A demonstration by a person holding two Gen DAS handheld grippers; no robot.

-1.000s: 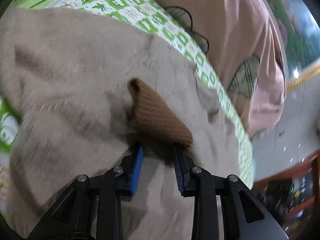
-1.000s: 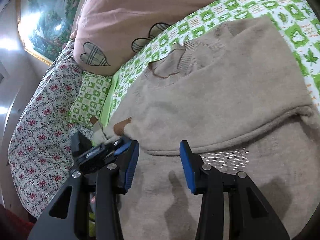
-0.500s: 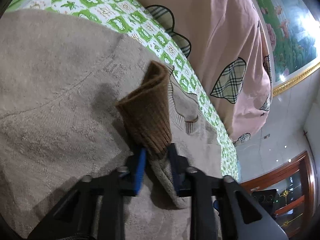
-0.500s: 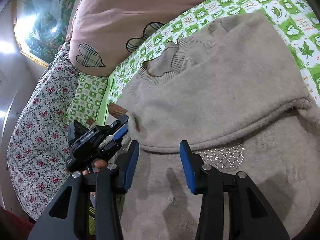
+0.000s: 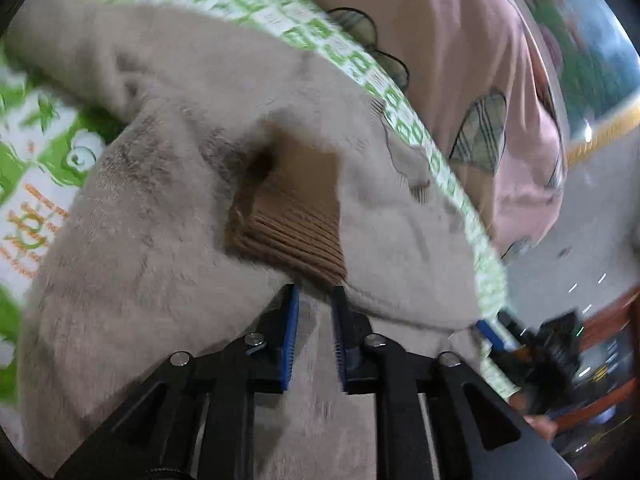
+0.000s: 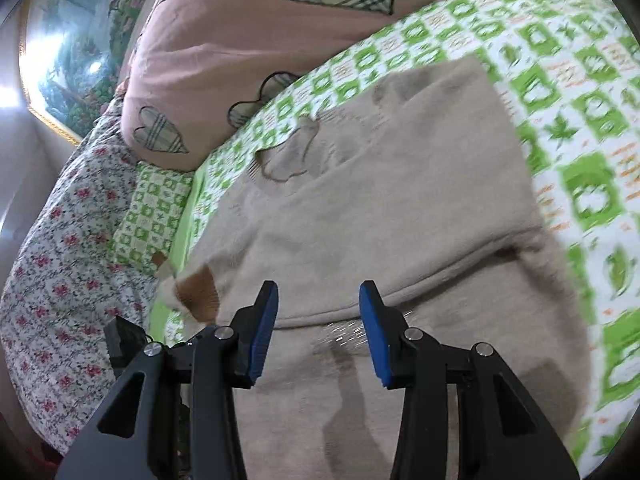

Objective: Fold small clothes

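The beige fuzzy knit sweater lay spread on the bed's green-and-white patterned sheet, one sleeve folded across its body. It looked light, soft and floppy (likely to sag wherever unsupported), best taken by the brown ribbed cuff. The left hand-held gripper stood narrowly parted just short of that cuff, holding nothing; the right hand-held gripper gaped wide and empty above the fold.

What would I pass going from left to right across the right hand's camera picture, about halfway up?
Flowered bedcover → small green checked pillow → beige sweater → green checked sheet.
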